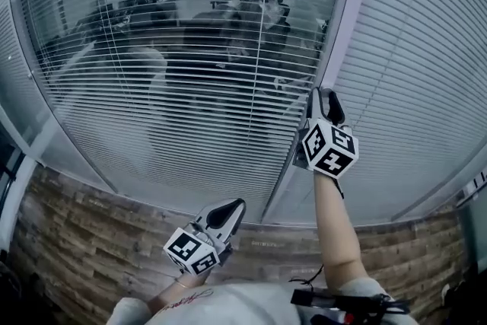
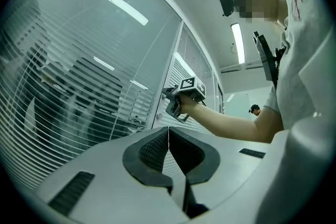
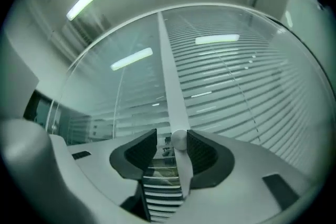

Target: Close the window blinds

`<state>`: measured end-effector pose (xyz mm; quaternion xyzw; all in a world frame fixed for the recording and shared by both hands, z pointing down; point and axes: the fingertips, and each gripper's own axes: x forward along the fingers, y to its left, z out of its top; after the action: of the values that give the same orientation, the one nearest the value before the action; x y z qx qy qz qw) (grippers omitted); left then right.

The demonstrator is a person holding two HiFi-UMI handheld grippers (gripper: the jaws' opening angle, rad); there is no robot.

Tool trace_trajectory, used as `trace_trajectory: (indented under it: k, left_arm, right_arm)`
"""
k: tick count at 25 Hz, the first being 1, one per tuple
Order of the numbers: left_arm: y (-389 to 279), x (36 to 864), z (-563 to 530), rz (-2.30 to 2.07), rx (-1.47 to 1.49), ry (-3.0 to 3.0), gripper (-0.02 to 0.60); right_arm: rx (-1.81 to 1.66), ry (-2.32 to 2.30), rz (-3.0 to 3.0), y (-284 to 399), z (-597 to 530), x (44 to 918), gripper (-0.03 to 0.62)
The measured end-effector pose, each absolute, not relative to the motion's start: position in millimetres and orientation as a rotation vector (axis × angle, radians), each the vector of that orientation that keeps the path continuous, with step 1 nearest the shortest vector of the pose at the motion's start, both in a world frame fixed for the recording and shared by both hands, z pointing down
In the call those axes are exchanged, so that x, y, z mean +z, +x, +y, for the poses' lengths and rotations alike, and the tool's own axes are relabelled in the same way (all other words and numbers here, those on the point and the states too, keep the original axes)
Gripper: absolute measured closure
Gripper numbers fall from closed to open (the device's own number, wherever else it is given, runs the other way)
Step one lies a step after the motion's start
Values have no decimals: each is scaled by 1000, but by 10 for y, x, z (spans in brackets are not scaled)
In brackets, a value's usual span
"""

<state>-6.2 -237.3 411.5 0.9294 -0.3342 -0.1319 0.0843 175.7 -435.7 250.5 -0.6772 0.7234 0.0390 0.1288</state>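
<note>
Two grippers are shown: on the left gripper (image 2: 168, 131) the fingers are pressed together, empty; on the right gripper (image 3: 171, 141) they are spread around a round knob (image 3: 179, 138) by the window blinds (image 3: 247, 76).

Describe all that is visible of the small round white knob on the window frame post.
The small round white knob looks like plastic, a short stub with a rounded end. It sticks out from the white vertical frame post that separates two blind-covered glass panes. In the right gripper view it stands between the open jaws of the right gripper, close against the right-hand dark ribbed pad, with a gap to the other pad. Whether they touch cannot be told.
</note>
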Motion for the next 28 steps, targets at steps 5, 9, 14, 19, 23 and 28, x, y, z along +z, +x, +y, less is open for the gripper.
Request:
trace_trajectory:
  k: [5, 9, 14, 19, 23, 28]
  left_arm:
    - [-71, 4161, -2323, -999, -391, 2774, 563]
    - [-129, 4163, -2323, -1012, -382, 2760, 563]
    - [-97, 4185, -2257, -985, -399, 2784, 563]
    - [-104, 4163, -2242, -971, -407, 2791, 563]
    - [-70, 4142, -2254, -963, -399, 2800, 563]
    - [78, 4210, -2248, -931, -391, 2804, 563]
  right_arm:
    - [24, -2010, 1929, 1924, -4325, 2510, 428]
    - [-75, -1966, 1923, 1955, -4446, 2504, 428]
    - [-34, -2031, 1888, 1975, -4457, 2596, 461]
    - [331, -2201, 1996, 1889, -4453, 2510, 464]
    - [715, -2327, 2113, 1822, -4491, 2495, 464]
    - [1026, -2376, 2217, 1918, -4481, 2544, 464]
